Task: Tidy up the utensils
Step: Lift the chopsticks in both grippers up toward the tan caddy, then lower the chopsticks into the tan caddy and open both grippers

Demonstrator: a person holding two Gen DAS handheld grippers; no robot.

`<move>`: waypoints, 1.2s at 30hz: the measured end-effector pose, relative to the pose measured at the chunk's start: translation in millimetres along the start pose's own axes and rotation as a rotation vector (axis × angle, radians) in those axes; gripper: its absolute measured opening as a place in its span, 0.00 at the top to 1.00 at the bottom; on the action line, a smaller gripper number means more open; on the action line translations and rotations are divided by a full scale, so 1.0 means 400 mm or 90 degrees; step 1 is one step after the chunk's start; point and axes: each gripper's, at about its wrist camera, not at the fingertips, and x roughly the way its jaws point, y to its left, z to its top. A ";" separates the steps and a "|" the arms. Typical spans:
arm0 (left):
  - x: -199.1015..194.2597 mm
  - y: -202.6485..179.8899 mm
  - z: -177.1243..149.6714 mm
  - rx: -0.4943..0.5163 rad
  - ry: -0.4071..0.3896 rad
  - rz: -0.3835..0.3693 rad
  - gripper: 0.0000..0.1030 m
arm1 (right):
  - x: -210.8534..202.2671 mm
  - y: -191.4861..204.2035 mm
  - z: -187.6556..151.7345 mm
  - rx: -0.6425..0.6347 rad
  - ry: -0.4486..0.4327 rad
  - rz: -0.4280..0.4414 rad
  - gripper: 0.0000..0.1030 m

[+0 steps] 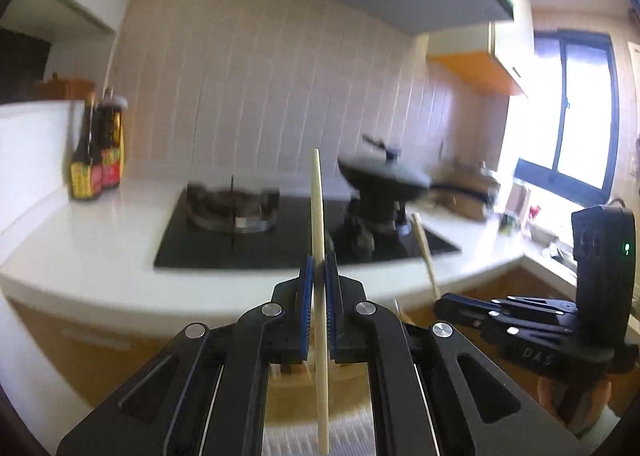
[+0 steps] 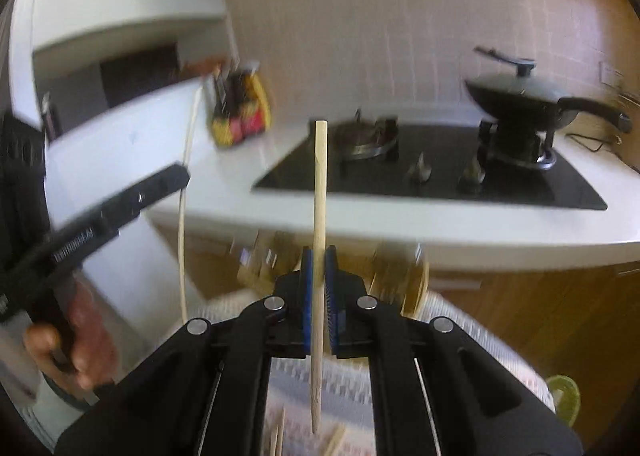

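Two chopsticks lifted — sorting barely begun

In front of the stove (image 2: 432,171) set in the white table (image 1: 100,248), each hand-held gripper — left (image 1: 318,276), right (image 2: 319,268) — is clenched on one upright chopstick (image 1: 318,215) (image 2: 320,191); more sticks (image 2: 280,432) lie below, unsorted.

We pinch a chopstick (image 2: 320,215) upright in our right gripper (image 2: 319,276); our left gripper (image 2: 176,175) holds another chopstick (image 2: 185,191) beside it.
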 end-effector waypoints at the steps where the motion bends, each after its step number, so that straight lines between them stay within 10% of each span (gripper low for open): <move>1: 0.007 0.001 0.004 0.004 -0.014 0.005 0.96 | 0.008 -0.009 0.014 0.004 -0.020 -0.010 0.96; 12: 0.114 0.013 0.010 0.001 -0.096 0.038 0.96 | 0.082 -0.076 0.038 0.013 -0.145 -0.107 0.96; 32: 0.179 0.042 -0.111 0.009 -0.078 0.068 0.95 | 0.153 -0.077 -0.084 -0.003 -0.181 -0.184 0.95; 36: 0.162 0.044 -0.125 0.009 -0.070 0.066 0.80 | 0.120 -0.078 -0.109 0.000 -0.168 -0.167 0.87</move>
